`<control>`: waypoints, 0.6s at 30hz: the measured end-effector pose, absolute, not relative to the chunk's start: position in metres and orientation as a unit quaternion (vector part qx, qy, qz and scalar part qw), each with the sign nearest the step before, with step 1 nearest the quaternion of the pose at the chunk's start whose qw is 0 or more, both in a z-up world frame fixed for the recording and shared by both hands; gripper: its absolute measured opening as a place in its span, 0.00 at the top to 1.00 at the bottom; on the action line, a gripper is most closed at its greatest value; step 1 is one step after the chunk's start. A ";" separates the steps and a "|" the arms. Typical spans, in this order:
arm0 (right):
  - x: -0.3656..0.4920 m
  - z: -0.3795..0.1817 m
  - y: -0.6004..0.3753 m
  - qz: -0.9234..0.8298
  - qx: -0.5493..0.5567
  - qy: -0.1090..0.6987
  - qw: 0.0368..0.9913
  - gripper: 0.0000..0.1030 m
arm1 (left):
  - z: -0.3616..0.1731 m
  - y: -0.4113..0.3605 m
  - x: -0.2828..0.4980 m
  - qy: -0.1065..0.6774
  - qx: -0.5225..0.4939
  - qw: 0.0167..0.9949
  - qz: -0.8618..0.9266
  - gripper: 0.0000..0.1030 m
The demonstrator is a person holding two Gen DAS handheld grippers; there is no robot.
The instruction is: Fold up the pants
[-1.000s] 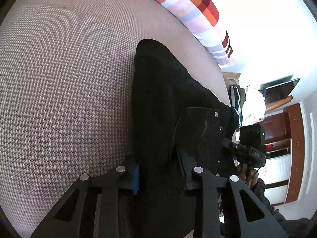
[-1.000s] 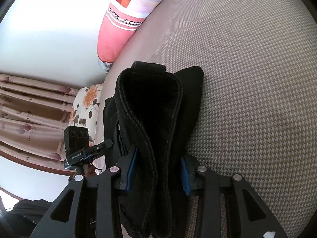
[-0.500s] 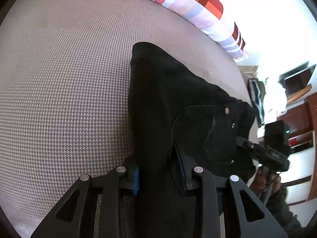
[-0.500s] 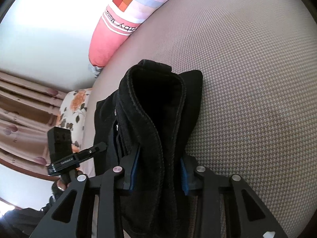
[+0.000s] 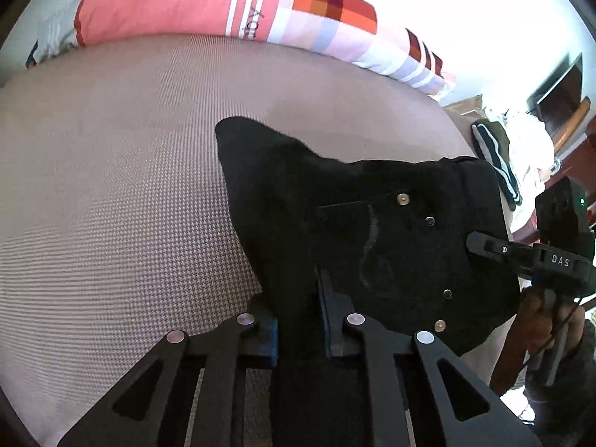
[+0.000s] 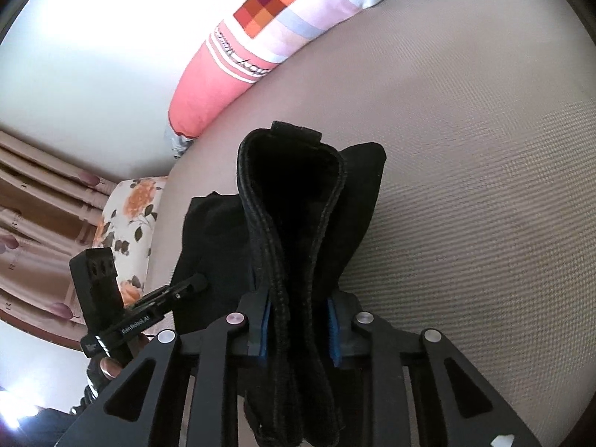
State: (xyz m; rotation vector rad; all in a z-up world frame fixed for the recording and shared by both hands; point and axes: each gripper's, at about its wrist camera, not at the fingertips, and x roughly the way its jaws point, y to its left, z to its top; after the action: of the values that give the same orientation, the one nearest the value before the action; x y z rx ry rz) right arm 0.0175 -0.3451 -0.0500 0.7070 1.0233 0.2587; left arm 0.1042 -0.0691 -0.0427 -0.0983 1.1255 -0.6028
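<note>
A beige woven bed (image 5: 111, 205) fills most of both views. In the left wrist view, one long pillow (image 5: 186, 11), coral with white stripes and checked patches, is seen along the upper edge, white wall behind it. At the right edge, dark wooden furniture (image 5: 570, 126) and one striped dark garment (image 5: 495, 156) are visible. In the right wrist view, brown curtains (image 6: 33, 201) are seen at the left, one floral cushion (image 6: 126, 223) beside them, and the pillow again across the top.

One pair of black pants (image 5: 335, 205) is seen, bunched on the bed at the centre of each frame and lifted at the near edge. Five metal rivets or buttons are counted on its pocket area in the left wrist view.

Two grippers are present. The left gripper (image 5: 300, 329) has just been closing, and a fold of the pants is clamped between its fingers (image 5: 270, 335). The right gripper (image 6: 296, 331) has also just been closing; the thick stitched waistband is pinched between its fingers (image 6: 262, 326). Each gripper is also seen from the other's camera, held by a hand (image 5: 536, 320) at the frame's edge.
</note>
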 end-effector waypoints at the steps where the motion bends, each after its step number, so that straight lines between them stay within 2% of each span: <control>1: 0.018 -0.047 -0.341 0.123 0.328 0.478 0.805 0.78 | -0.039 -0.068 0.102 0.521 -0.047 0.804 -0.282 0.84; 18: 0.075 -0.034 -0.283 0.192 0.320 0.476 0.797 0.78 | -0.005 0.007 0.132 0.491 -0.084 0.835 -0.234 0.84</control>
State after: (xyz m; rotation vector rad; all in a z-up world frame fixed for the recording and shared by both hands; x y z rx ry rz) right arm 0.0752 -0.2833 -0.0343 0.6868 1.0213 0.4128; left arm 0.1316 0.0071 -0.0053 -0.1784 1.0388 -0.4951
